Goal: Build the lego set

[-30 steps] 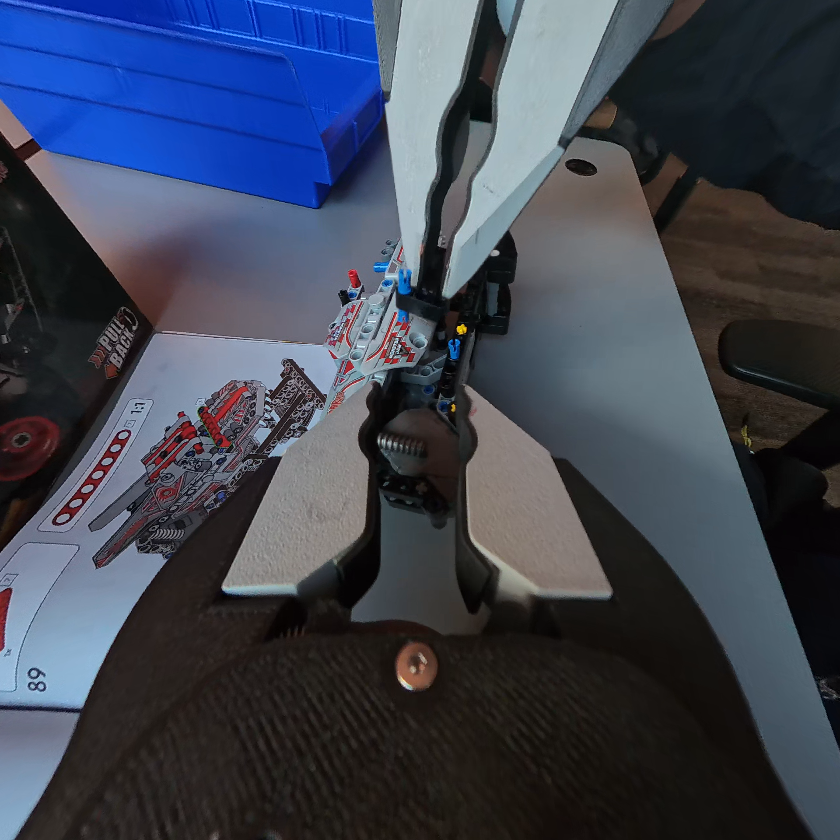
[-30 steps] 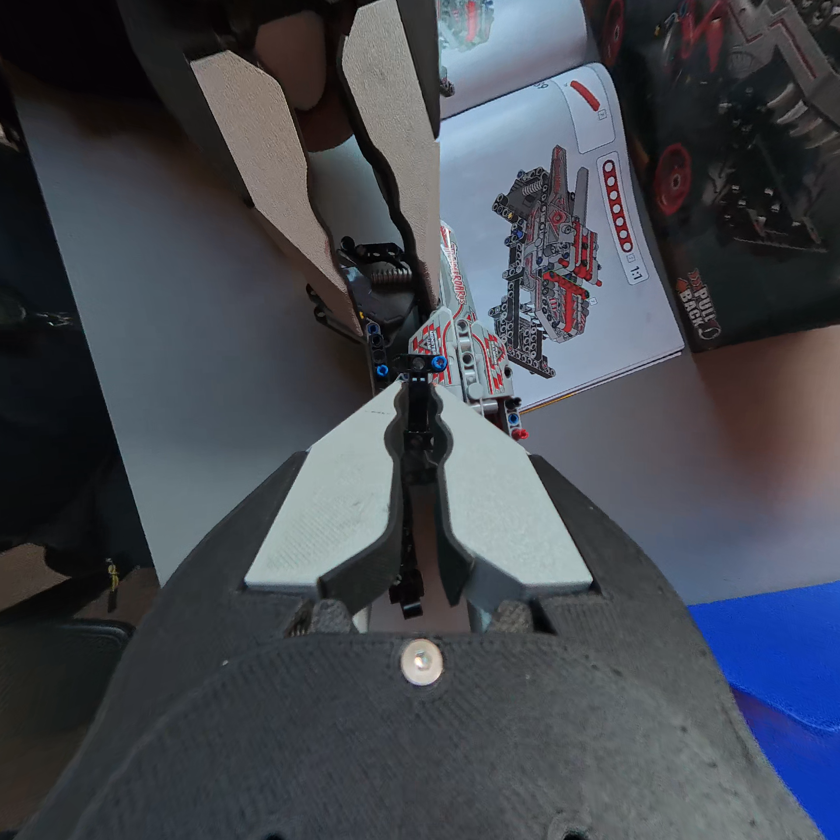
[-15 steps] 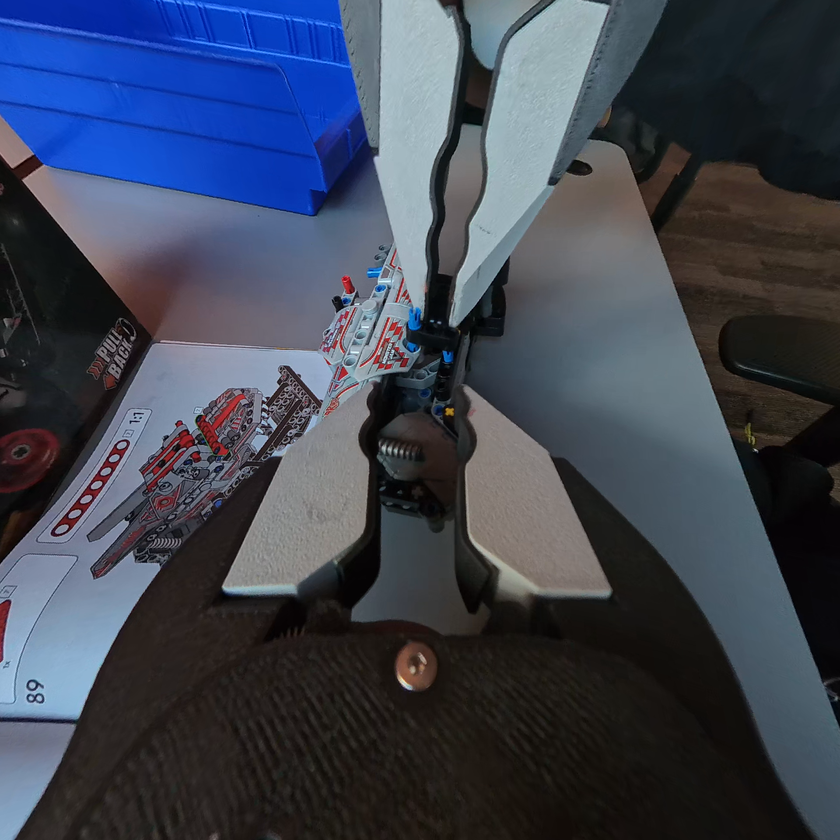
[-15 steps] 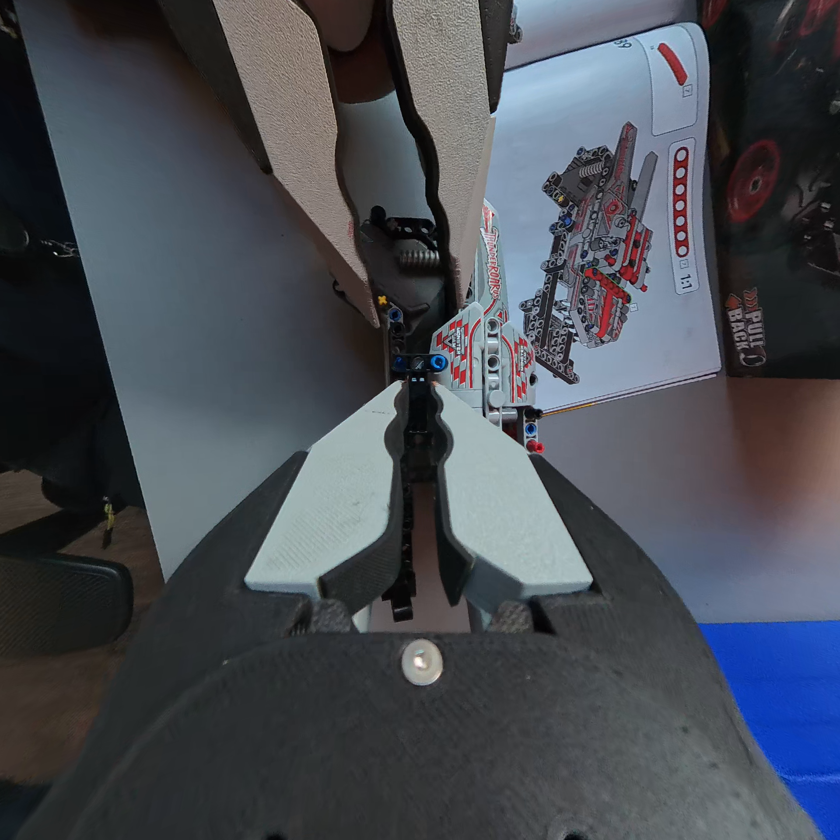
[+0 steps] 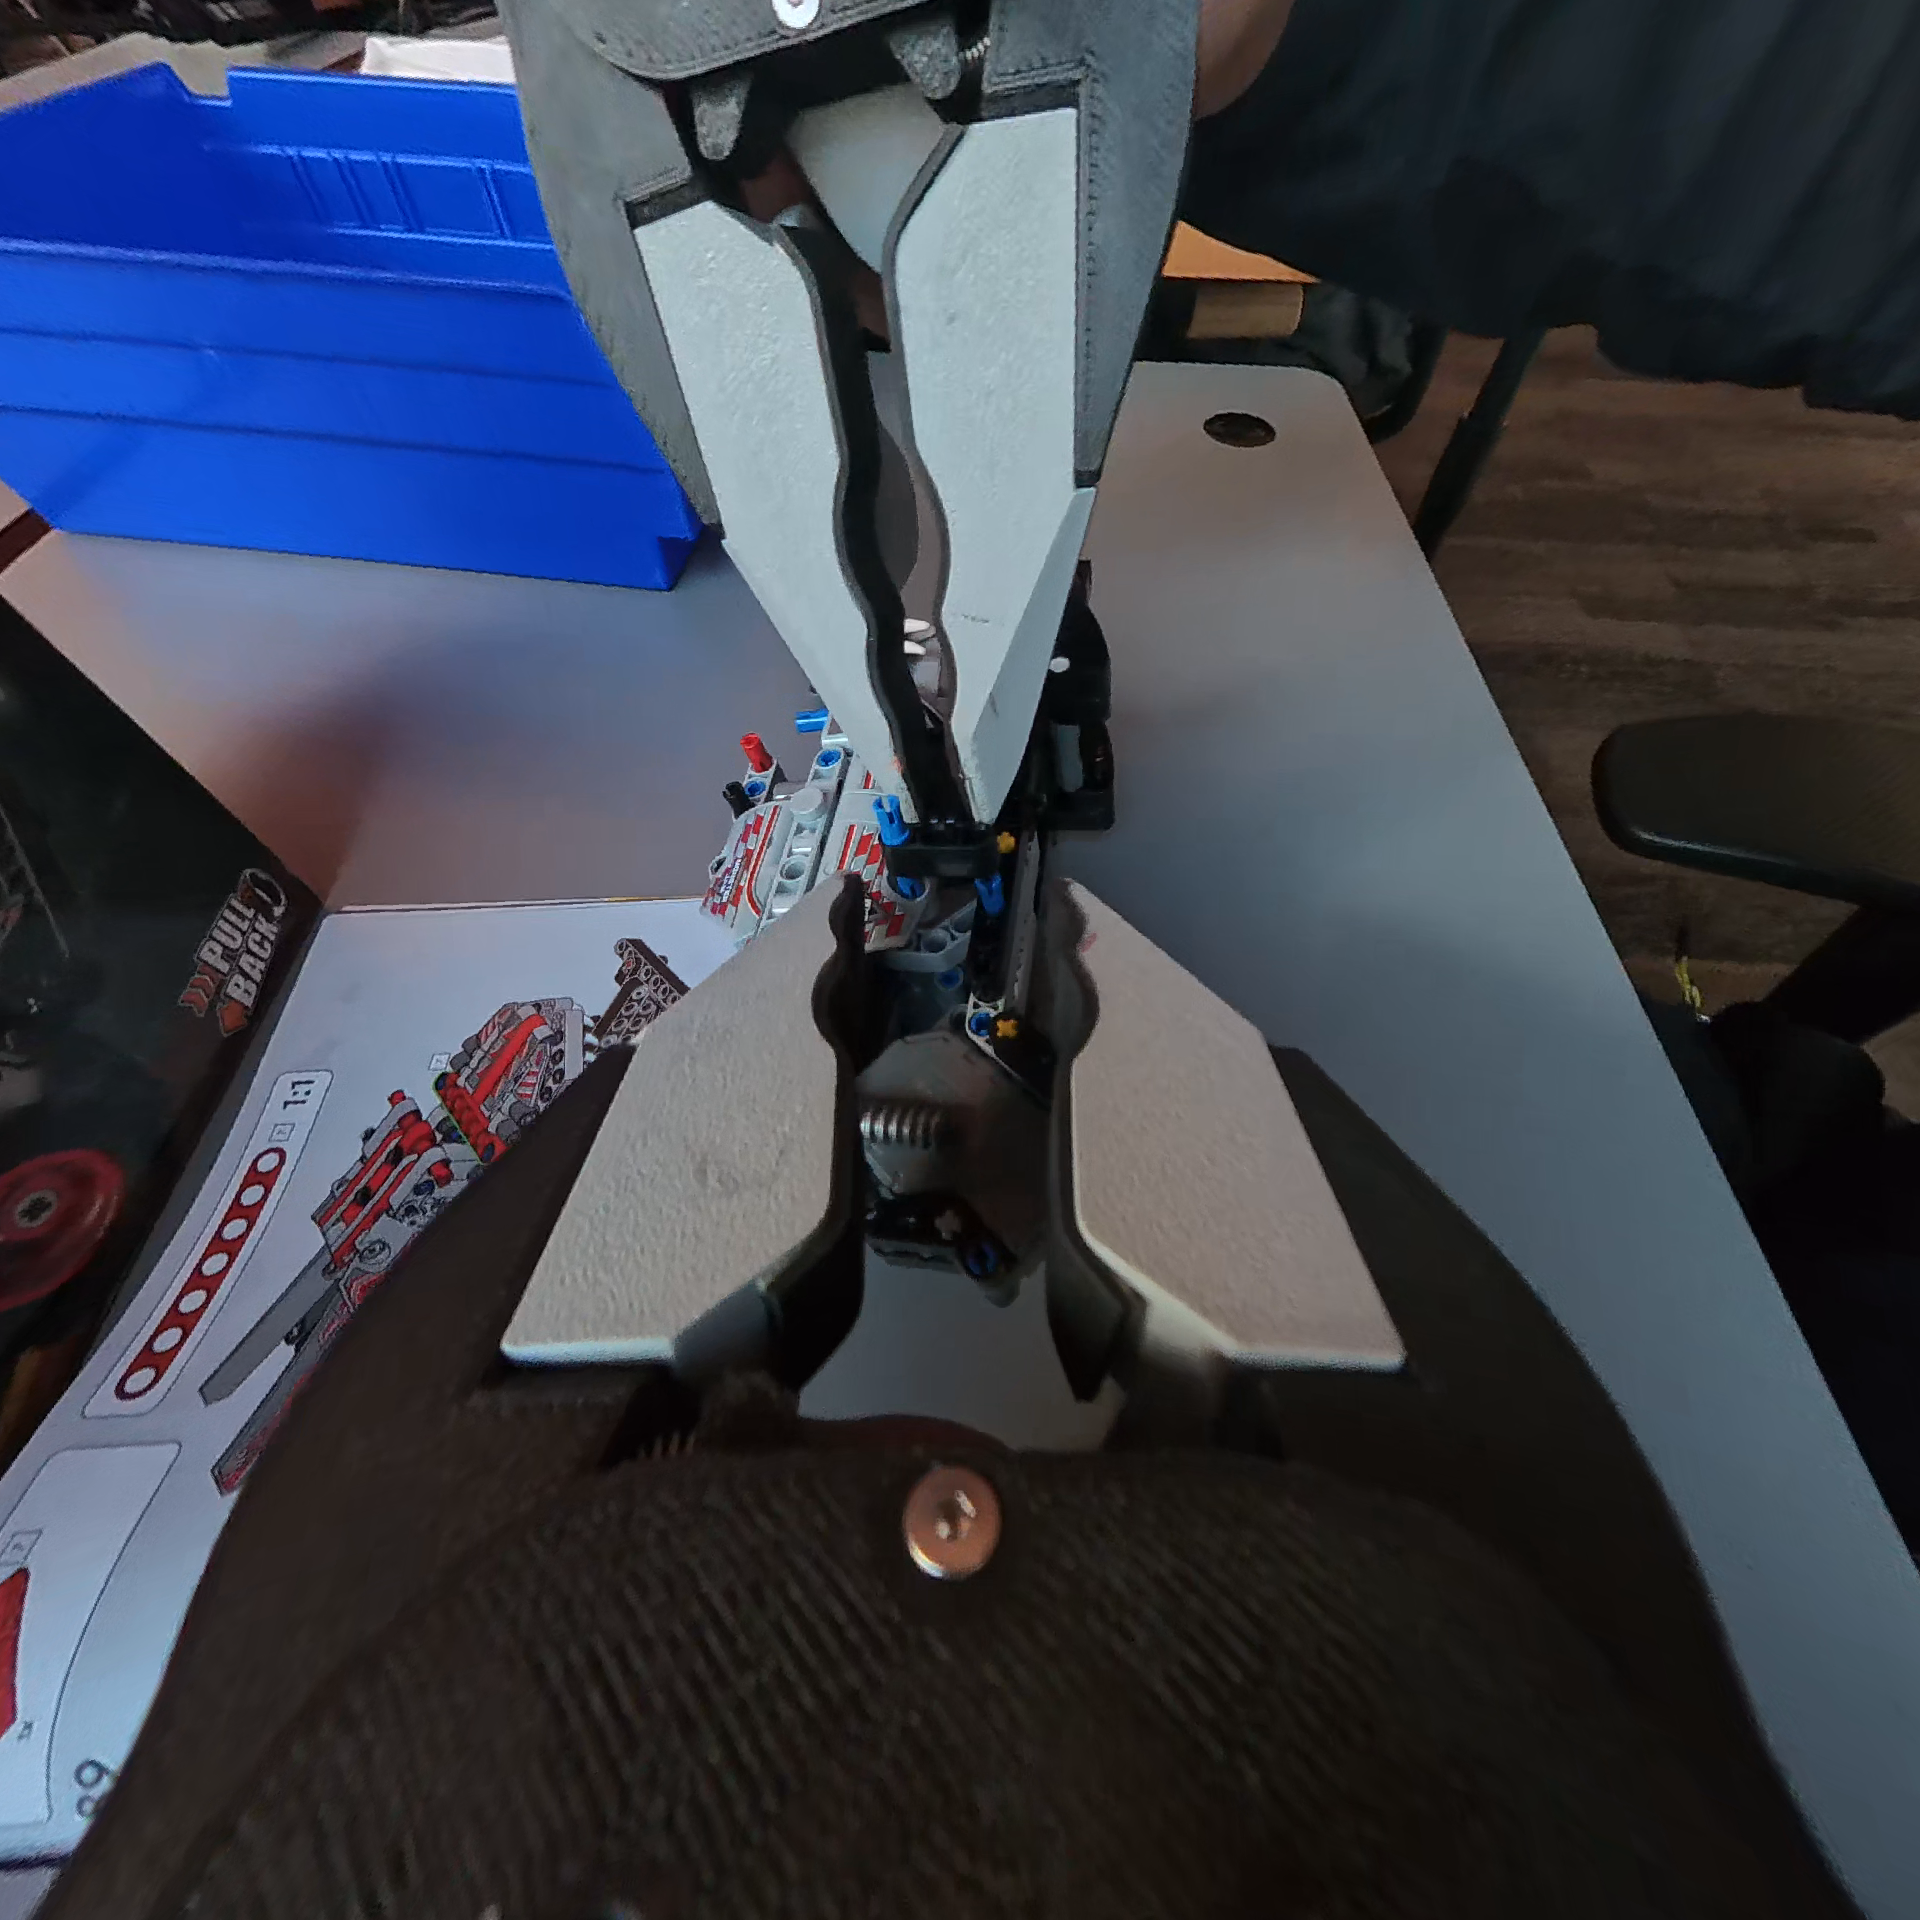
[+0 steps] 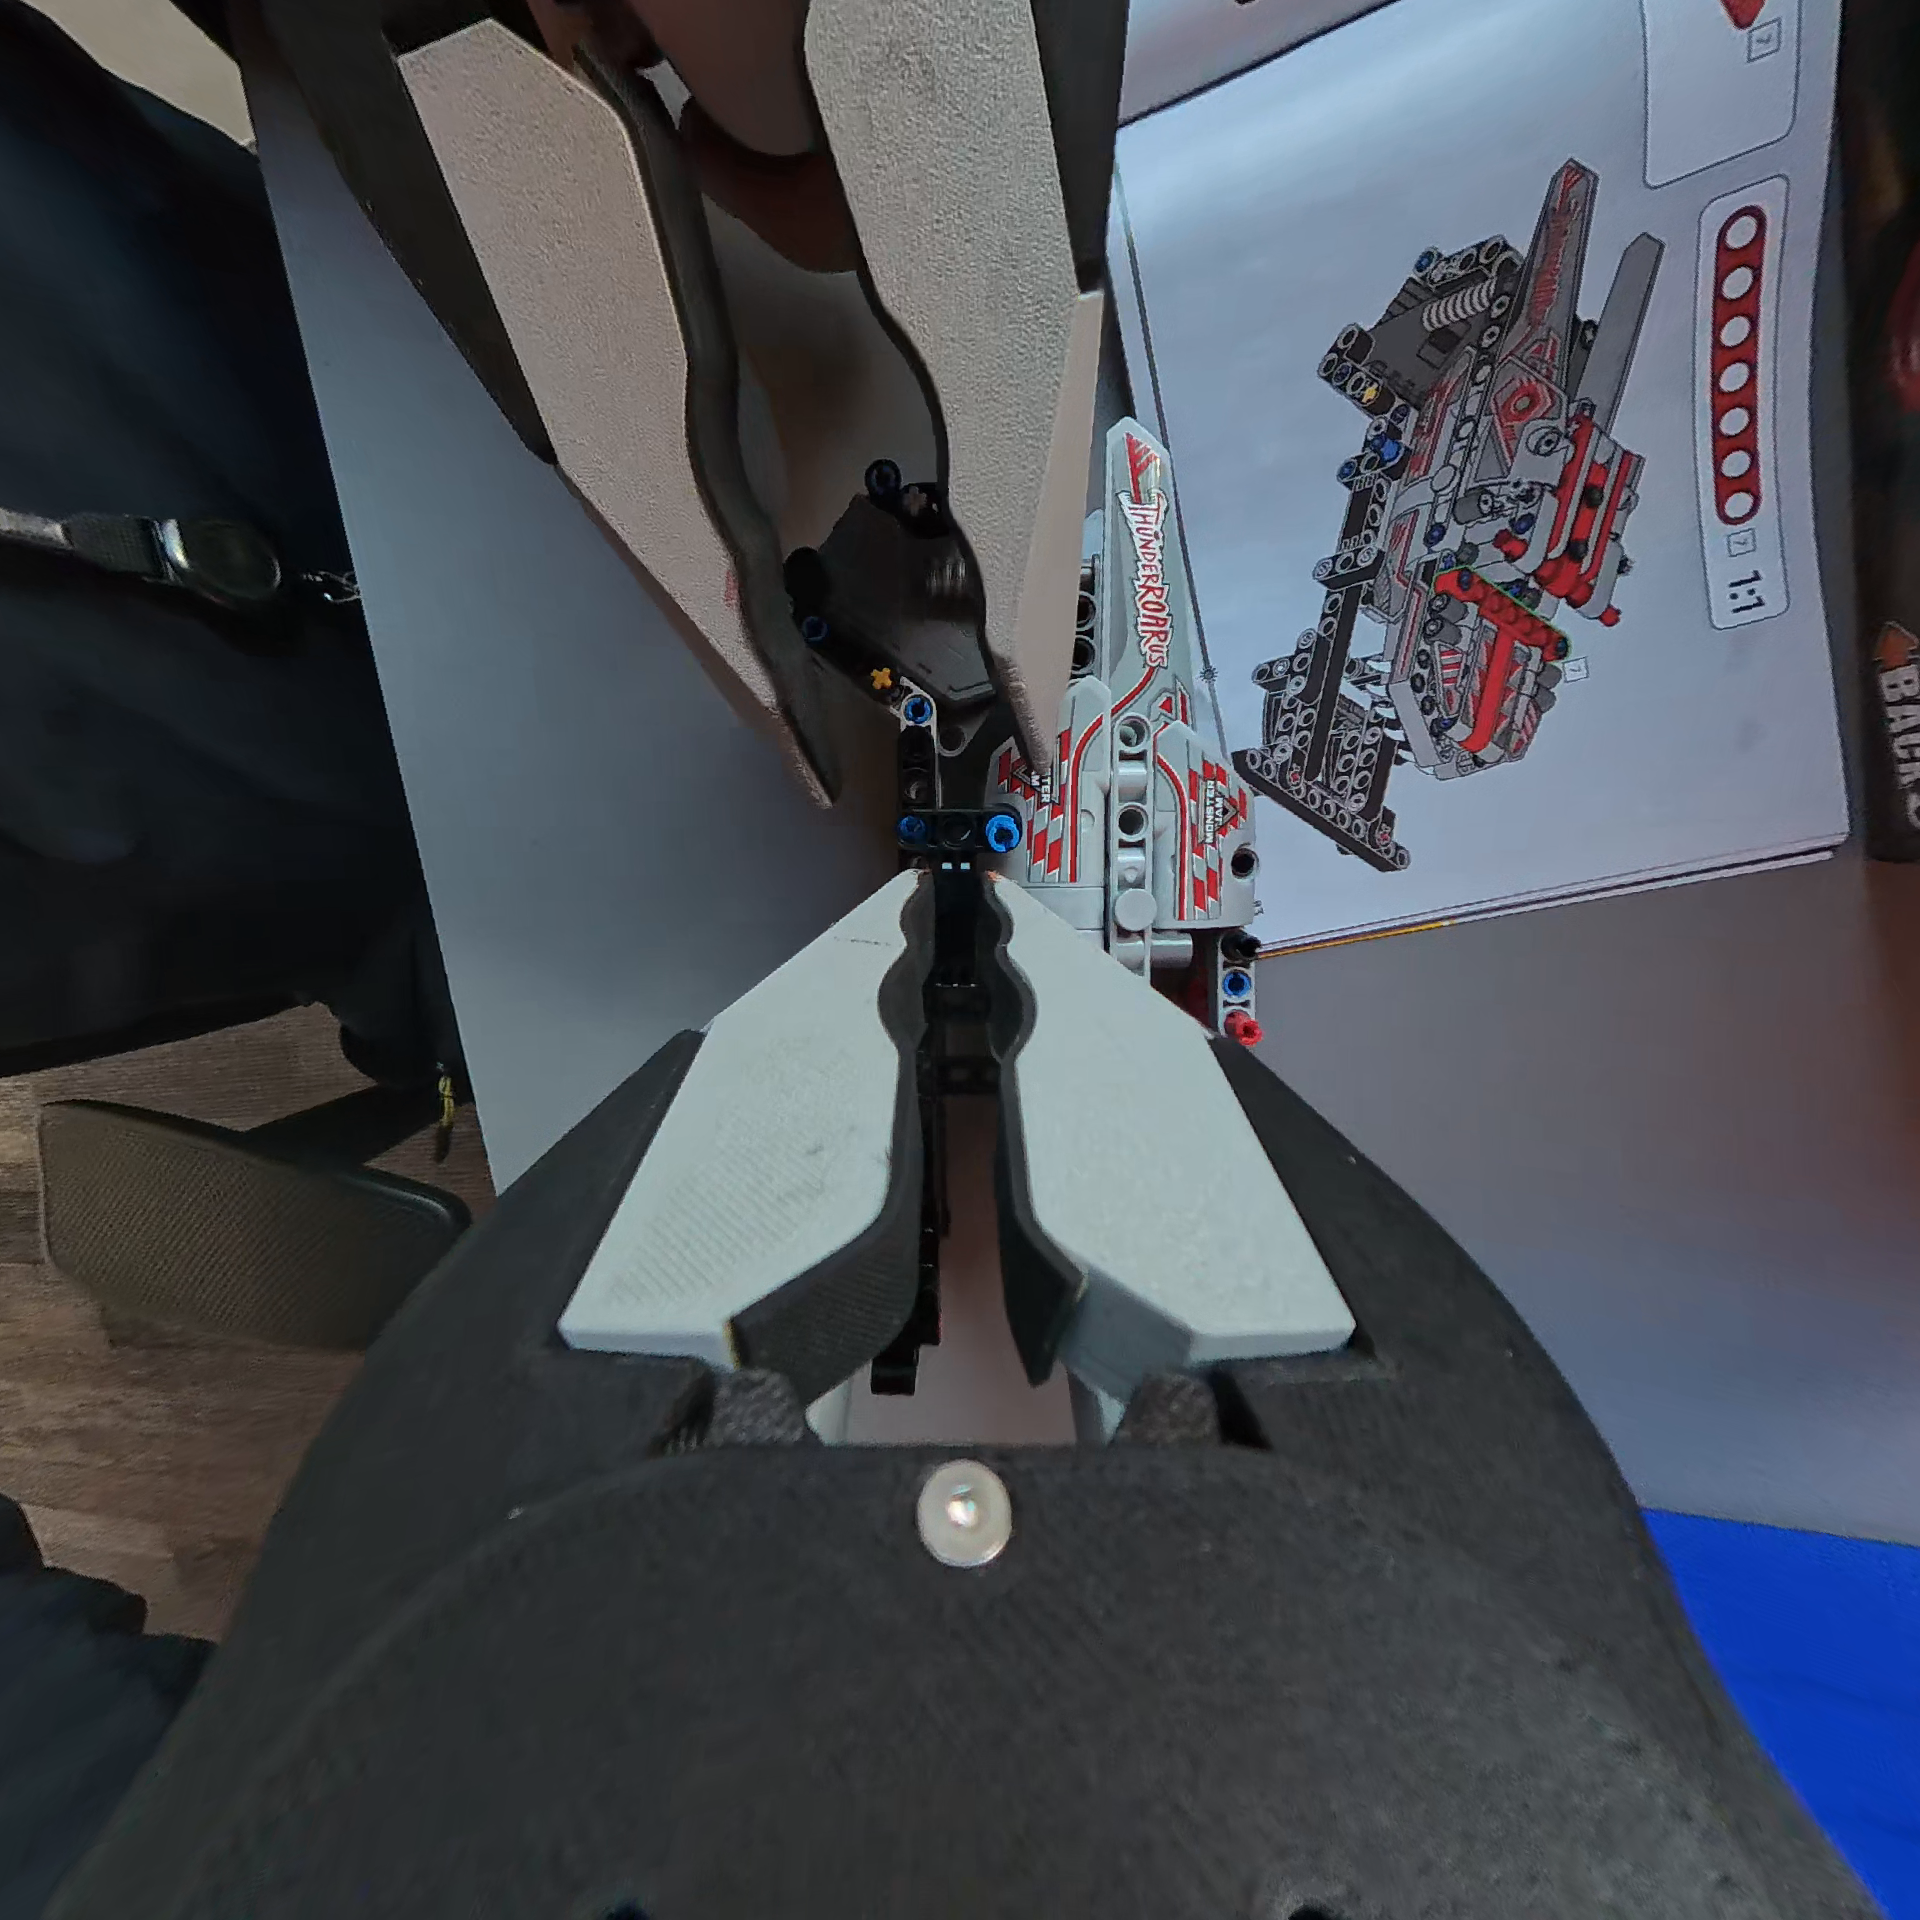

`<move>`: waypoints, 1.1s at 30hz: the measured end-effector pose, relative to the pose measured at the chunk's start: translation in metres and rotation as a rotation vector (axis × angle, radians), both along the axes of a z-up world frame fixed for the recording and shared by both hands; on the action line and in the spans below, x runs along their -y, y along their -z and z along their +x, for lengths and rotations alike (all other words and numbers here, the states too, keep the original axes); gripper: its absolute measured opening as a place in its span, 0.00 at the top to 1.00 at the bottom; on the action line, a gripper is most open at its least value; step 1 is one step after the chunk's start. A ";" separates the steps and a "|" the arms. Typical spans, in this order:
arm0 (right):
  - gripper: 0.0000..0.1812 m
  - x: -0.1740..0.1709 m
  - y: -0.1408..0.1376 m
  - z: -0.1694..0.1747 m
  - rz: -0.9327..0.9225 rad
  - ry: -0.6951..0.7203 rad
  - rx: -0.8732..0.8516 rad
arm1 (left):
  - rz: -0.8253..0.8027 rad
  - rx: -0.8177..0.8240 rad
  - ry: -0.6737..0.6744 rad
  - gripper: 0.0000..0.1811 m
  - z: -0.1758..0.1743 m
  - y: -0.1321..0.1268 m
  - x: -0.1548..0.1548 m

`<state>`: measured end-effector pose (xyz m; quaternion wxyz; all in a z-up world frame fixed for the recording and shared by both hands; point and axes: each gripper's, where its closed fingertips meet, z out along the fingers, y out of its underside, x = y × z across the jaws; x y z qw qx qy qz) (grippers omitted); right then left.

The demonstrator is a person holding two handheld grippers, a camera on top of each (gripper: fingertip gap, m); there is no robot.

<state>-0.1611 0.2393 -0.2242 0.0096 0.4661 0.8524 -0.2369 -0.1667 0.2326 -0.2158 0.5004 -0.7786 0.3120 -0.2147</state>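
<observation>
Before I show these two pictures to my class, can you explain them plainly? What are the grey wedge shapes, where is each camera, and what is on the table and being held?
The grey wedges are two-finger grippers, one in each of a person's hands. Each picture comes from a camera on one gripper, looking along its fingers, so each also shows the other gripper opposite. The left gripper clamps the half-built lego model, steadying it on the grey table. The right gripper is shut on a thin black beam with blue pins, holding it against the model. Beside them lie an open instruction booklet, the set's dark box and a blue bin.
</observation>
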 end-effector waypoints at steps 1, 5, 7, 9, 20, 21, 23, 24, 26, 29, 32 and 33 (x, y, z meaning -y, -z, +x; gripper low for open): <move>0.97 0.000 0.000 0.000 -0.009 0.000 0.001 | 0.000 -0.007 0.002 0.82 0.001 0.001 -0.001; 0.97 0.000 0.000 0.000 -0.041 -0.005 0.022 | -0.013 -0.005 0.018 0.79 0.005 0.003 -0.004; 0.97 0.000 0.000 0.000 -0.039 -0.010 0.029 | -0.008 0.001 0.023 0.78 0.007 0.000 -0.006; 0.97 0.000 0.000 0.000 -0.032 -0.013 0.035 | -0.007 0.010 0.032 0.80 0.008 -0.001 -0.006; 0.97 -0.001 0.000 0.001 -0.049 -0.013 -0.009 | -0.068 0.089 0.039 0.83 0.001 0.001 0.001; 0.97 -0.001 -0.001 0.001 -0.065 -0.004 -0.009 | -0.069 0.098 0.042 0.82 0.000 0.000 0.003; 0.97 -0.001 -0.002 0.002 -0.092 0.007 -0.016 | -0.075 0.095 0.036 0.81 -0.001 0.001 0.003; 0.97 -0.001 -0.002 0.002 -0.100 0.009 -0.023 | -0.078 0.085 0.036 0.80 -0.001 0.002 0.003; 0.97 -0.002 -0.004 0.002 -0.106 0.012 -0.032 | -0.072 0.074 0.042 0.81 0.000 0.004 0.004; 0.97 -0.003 -0.006 0.002 -0.101 0.017 -0.042 | -0.070 0.076 0.043 0.82 0.000 0.004 0.004; 0.97 -0.003 -0.006 0.001 -0.097 0.018 -0.039 | -0.074 0.083 0.042 0.82 0.000 0.004 0.004; 0.97 -0.003 -0.005 0.001 -0.094 0.015 -0.034 | -0.074 0.082 0.041 0.82 -0.001 0.004 0.004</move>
